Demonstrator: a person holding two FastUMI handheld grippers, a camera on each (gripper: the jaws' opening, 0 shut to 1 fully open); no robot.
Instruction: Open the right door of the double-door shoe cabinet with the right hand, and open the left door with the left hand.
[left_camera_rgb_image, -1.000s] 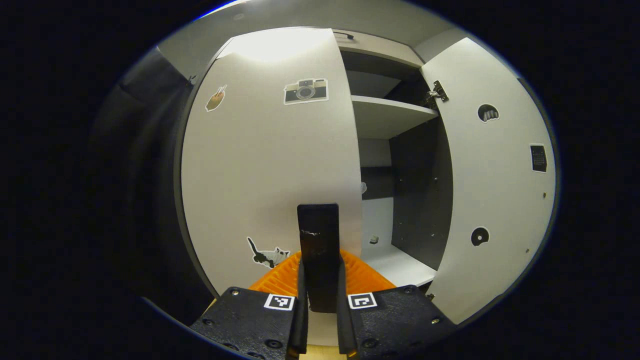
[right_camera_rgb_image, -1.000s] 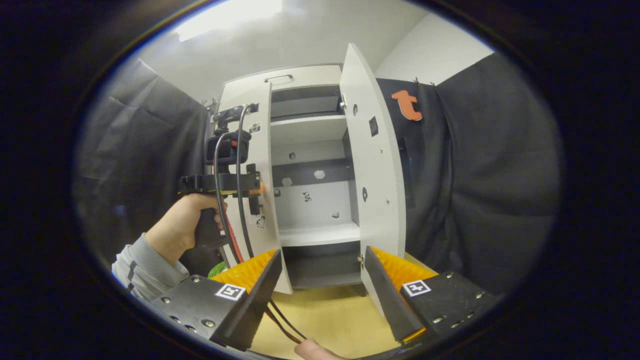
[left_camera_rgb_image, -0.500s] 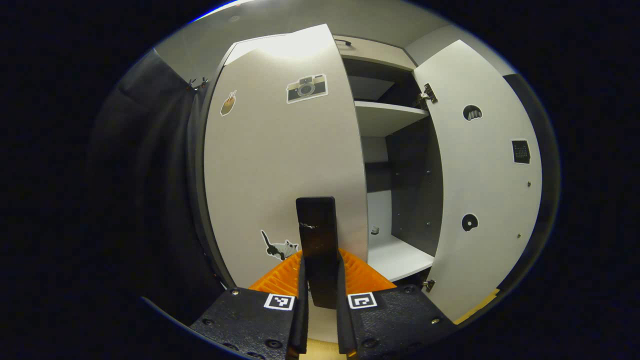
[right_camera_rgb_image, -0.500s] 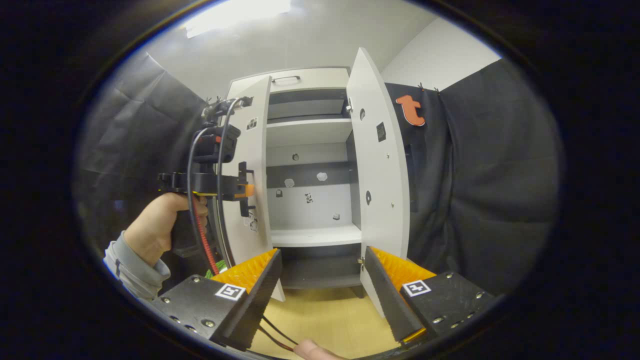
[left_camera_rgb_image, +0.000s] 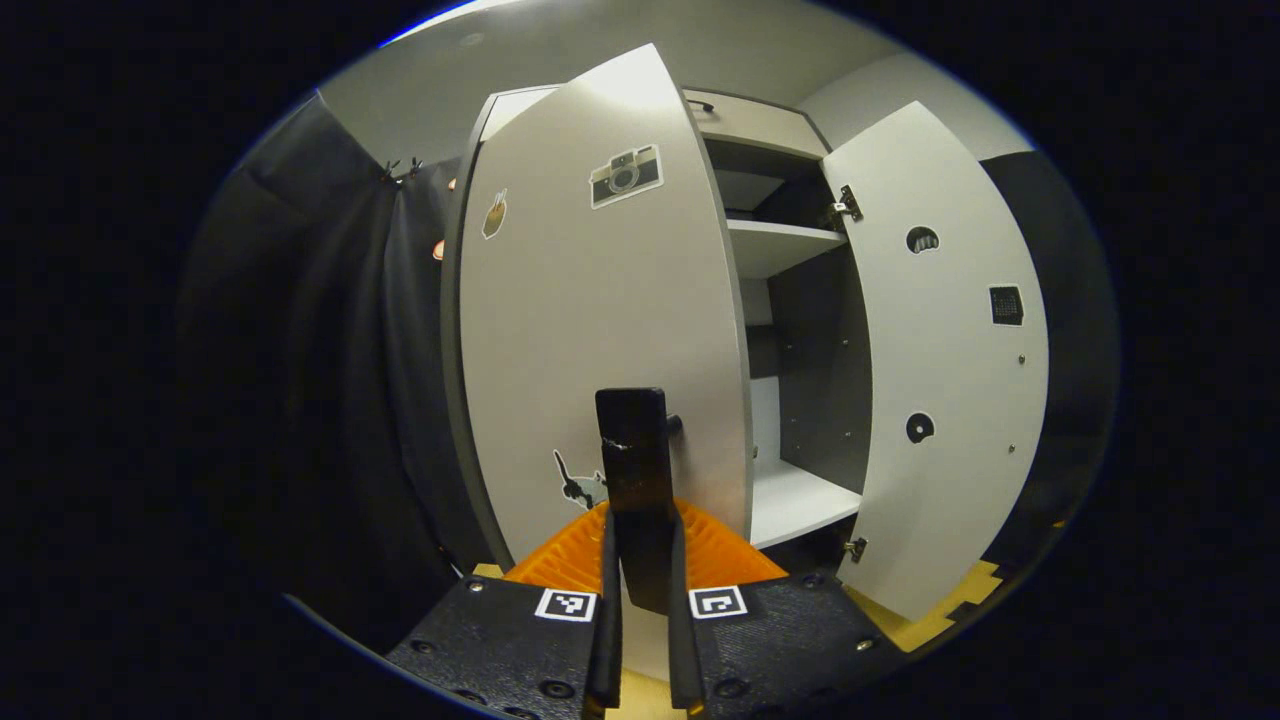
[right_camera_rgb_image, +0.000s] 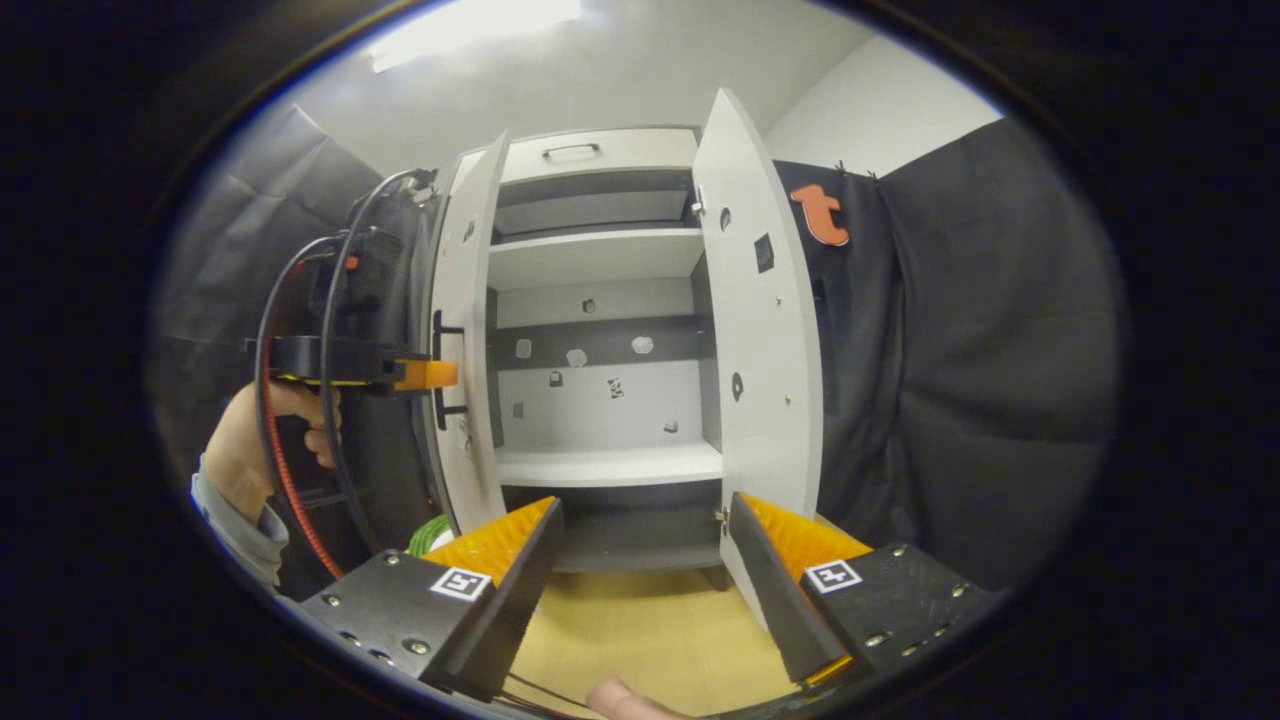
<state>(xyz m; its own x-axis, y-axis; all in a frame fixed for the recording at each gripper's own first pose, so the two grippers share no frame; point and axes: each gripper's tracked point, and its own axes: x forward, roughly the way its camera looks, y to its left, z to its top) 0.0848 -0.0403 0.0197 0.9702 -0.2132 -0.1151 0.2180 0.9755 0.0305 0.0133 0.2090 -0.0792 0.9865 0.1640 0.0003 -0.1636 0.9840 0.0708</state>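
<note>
Over the last second we have swung the white left door (left_camera_rgb_image: 610, 330) of the tall white double-door shoe cabinet (right_camera_rgb_image: 600, 300) much further out on its hinges; in the right gripper view it now stands almost edge-on, where a second ago its face was still turned toward us. Our left gripper (left_camera_rgb_image: 637, 590) has its jaws closed tight on the door's black bar handle (left_camera_rgb_image: 634, 470), so the pull is still ours to finish or release. The white right door (right_camera_rgb_image: 760, 320) stands wide open, and our right gripper (right_camera_rgb_image: 640, 570) hangs back from it with jaws spread and holding nothing. We judge both doors effectively open, with only letting go of the handle left.
</note>
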